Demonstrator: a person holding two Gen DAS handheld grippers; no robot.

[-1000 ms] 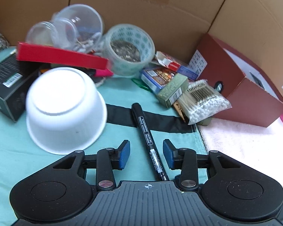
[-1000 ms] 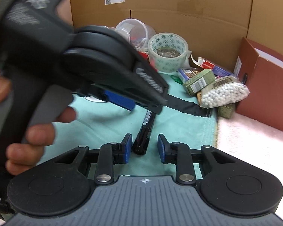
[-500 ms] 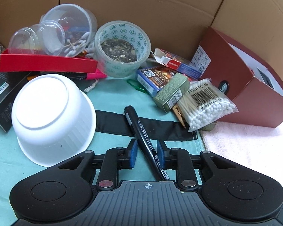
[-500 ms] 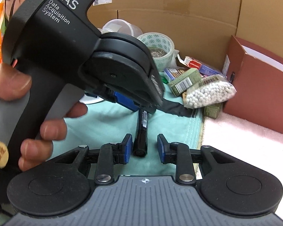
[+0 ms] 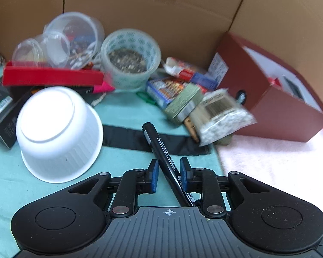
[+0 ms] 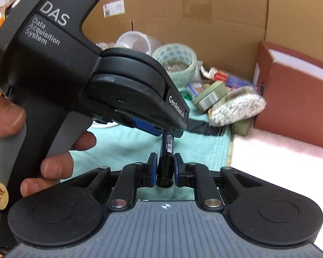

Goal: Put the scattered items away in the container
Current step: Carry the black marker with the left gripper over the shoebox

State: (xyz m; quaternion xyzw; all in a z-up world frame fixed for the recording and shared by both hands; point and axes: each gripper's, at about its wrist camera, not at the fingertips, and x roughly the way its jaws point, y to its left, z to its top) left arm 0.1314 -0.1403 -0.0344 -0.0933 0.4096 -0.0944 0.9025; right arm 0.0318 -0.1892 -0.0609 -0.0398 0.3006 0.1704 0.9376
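Cardboard walls behind a teal cloth [image 5: 122,116] | black marker [image 5: 161,148] held off the cloth, running between both claws | left claw [image 5: 167,175] clamps its body | right claw [image 6: 163,168] clenched on its end | upturned white bowl [image 5: 58,133] left of the marker

Cardboard-walled work surface under bright indoor light

Brown cardboard panels [image 5: 183,21] stood as a back wall, with a taped seam and a white label [image 6: 114,10] stuck near the top. A teal cloth [image 5: 122,111] with a black band [image 5: 127,136] covered the surface; a pale pink towel [image 5: 280,165] lay just beside it on the right.
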